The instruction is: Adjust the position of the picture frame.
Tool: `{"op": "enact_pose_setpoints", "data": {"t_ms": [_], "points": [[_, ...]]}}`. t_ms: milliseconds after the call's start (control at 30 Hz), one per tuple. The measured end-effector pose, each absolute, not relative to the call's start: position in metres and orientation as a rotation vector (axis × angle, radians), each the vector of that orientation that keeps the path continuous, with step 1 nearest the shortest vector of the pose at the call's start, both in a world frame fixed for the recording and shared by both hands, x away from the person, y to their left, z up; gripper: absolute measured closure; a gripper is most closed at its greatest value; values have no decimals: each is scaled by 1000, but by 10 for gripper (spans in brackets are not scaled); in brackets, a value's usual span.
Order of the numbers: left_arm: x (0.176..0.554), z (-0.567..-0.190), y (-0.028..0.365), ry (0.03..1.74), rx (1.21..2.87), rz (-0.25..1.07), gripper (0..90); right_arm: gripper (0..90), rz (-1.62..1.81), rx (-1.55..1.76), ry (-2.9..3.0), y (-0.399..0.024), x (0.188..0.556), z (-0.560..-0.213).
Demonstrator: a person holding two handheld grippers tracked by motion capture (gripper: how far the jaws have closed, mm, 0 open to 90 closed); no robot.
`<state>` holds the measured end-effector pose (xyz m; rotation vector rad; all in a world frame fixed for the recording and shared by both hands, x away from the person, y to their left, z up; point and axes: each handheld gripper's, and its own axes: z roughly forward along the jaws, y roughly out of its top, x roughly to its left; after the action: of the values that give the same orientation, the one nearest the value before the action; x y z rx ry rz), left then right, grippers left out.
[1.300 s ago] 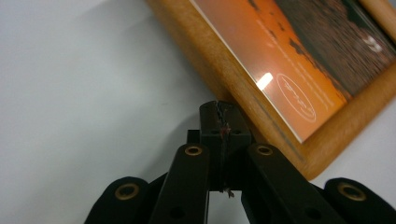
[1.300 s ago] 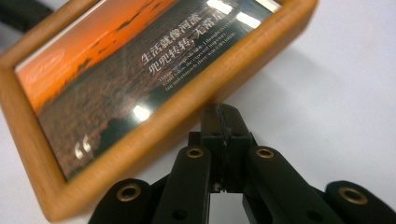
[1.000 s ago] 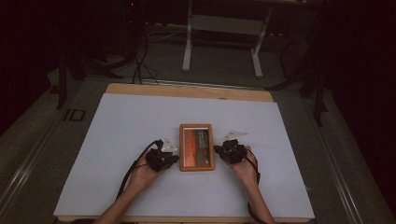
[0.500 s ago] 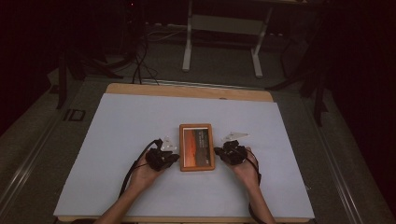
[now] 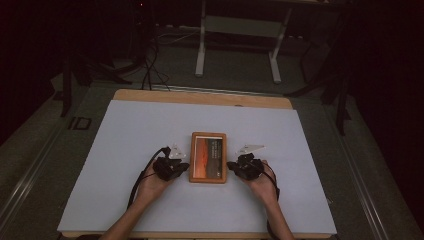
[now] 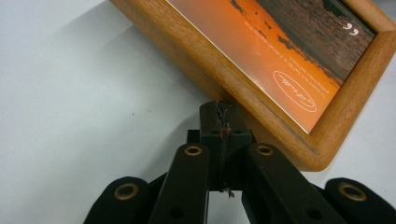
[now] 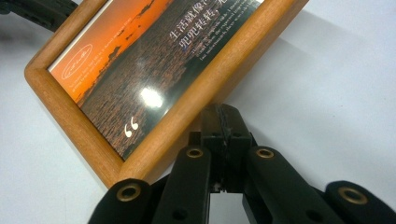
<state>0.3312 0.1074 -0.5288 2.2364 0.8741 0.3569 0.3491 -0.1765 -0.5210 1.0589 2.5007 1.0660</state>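
A wooden picture frame (image 5: pixel 208 157) with an orange and dark photo lies flat on the white table. My left gripper (image 5: pixel 185 166) rests at the frame's left side near its front corner, jaws shut and empty. In the left gripper view, the left gripper's tips (image 6: pixel 219 108) sit against the frame's wooden edge (image 6: pixel 275 126). My right gripper (image 5: pixel 230 165) mirrors it at the right side, also shut with nothing between the jaws. The right gripper's tips (image 7: pixel 220 113) touch the frame's side rail (image 7: pixel 205 88), and white script shows on the photo.
The white table top (image 5: pixel 130 135) has a wooden rim at the far edge (image 5: pixel 200 97). Beyond it stand a metal desk frame (image 5: pixel 202 50) and floor cables (image 5: pixel 149 70). A person's forearms come in from the bottom edge.
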Motion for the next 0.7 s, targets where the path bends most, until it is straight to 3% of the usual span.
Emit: {"op": "enact_pose_setpoints", "data": {"t_ms": [367,700], "points": [[333,-527,115,902,2187,367,846,835,1068,1034,2447,-181,350,-516],[336,-521,139,991,1971,381,799,798,1109,1067,2381,-197,351,-510]]}}
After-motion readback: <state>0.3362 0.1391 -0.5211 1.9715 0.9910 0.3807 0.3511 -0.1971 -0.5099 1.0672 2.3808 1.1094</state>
